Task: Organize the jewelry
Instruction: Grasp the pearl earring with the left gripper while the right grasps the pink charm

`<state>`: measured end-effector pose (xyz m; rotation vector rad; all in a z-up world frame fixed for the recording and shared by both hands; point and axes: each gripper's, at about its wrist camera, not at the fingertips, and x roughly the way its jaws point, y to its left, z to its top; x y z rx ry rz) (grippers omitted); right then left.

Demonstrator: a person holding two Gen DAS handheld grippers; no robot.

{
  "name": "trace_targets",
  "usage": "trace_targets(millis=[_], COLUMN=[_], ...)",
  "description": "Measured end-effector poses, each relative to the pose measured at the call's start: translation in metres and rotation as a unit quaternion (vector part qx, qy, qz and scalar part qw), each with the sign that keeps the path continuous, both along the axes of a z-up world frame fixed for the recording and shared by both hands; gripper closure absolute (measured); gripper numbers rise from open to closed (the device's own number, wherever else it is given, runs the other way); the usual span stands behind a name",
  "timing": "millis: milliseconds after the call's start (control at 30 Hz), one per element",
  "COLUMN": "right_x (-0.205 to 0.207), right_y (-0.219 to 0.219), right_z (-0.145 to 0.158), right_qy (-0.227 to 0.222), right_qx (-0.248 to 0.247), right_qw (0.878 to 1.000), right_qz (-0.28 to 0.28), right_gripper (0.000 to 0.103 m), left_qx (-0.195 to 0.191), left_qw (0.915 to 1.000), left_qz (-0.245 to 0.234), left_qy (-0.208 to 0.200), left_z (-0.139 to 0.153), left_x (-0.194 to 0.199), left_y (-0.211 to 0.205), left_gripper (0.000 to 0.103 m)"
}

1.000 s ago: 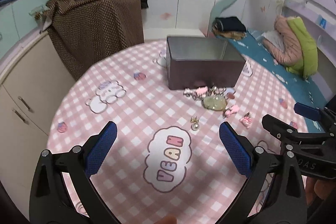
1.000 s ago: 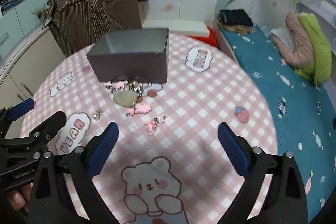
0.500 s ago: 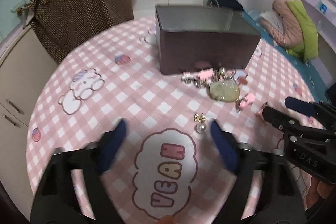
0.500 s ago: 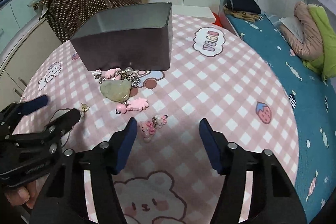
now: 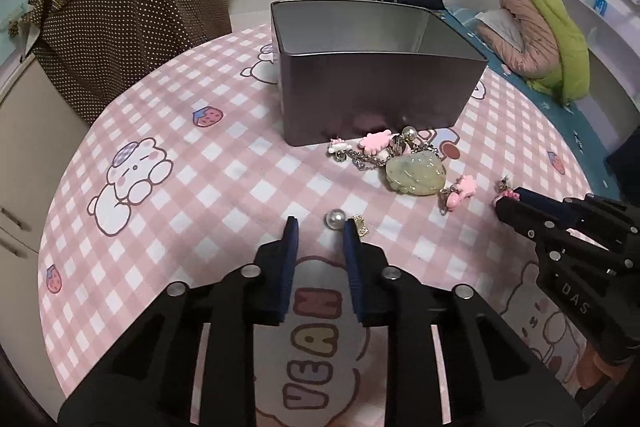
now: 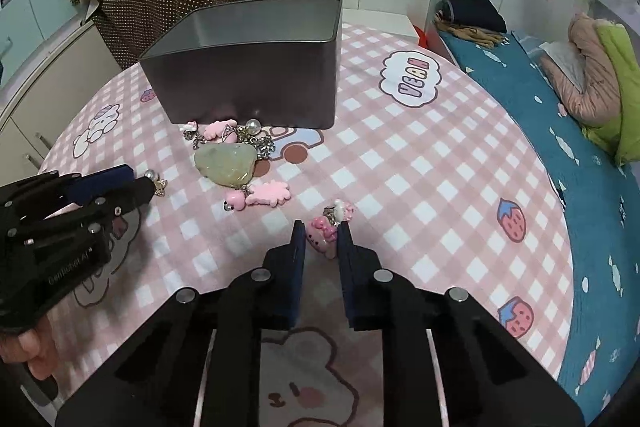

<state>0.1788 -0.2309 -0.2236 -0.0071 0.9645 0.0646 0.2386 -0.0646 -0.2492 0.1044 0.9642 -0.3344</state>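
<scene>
Tablecloth (image 5: pixel 224 163) pink gingham, cartoon prints; teal bedspread (image 6: pixel 560 131) beside.

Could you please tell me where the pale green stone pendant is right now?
The pale green stone pendant lies on the checked tablecloth just in front of the metal tin, among the pink charms.

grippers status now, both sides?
Left gripper: jaws closing, pearl earring between the tips, grip not yet sure.
Right gripper: jaws closing on the pink cat charm, pads touching it.
</scene>
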Motion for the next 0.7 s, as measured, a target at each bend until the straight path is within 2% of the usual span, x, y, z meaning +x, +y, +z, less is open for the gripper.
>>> trace_targets(millis=[100,267,300,367,400,533,600,700], right_x=[-0.0018,-0.0042,-0.0043,-0.0037,-0.0042,-0.0053,-0.0057,-0.0065], right_y=[-0.0015,-0.0027,-0.0027,-0.002,-0.0024,-0.0031,-0.0032,-0.0055], right_z=[0.0004,0.0012,0.0012,0.0011,0.0011,0.0001,0.0002,0.0015], right_qy=[-0.001,0.0,0.0,0.0,0.0,0.001,0.001,0.001], right_qx=[0.004,0.007,0.008,0.007,0.008,0.007,0.008,0.009], right_qw=[1.0,1.0,1.0,1.0,1.0,1.0,1.0,1.0], right_qz=[0.001,0.003,0.004,0.004,0.004,0.005,0.005,0.004], right_gripper=[0.088,0.088,0.088,0.088,0.088,0.088,0.088,0.088], left_qx=[-0.009,-0.015,-0.011,-0.001,0.0,-0.009,-0.008,-0.009], left_qw=[0.9999,0.9999,0.9999,0.9998,0.9996,0.9996,0.9997,0.9997], left_qz=[0.001,0.004,0.005,0.014,0.017,0.018,0.022,0.016], left_qy=[0.005,0.002,0.0,-0.015,-0.022,-0.02,-0.01,-0.016], left_z=[0.001,0.0029,0.0027,0.0044,0.0055,0.0045,-0.0011,-0.0008], left_x=[0.002,0.0013,0.0008,0.0002,-0.0005,0.004,0.0079,0.0072], left_y=[0.0036,0.006,0.005,0.003,0.0029,0.0004,-0.0002,-0.0011], left_gripper=[0.09,0.087,0.081,0.04,0.036,0.036,0.043,0.065])
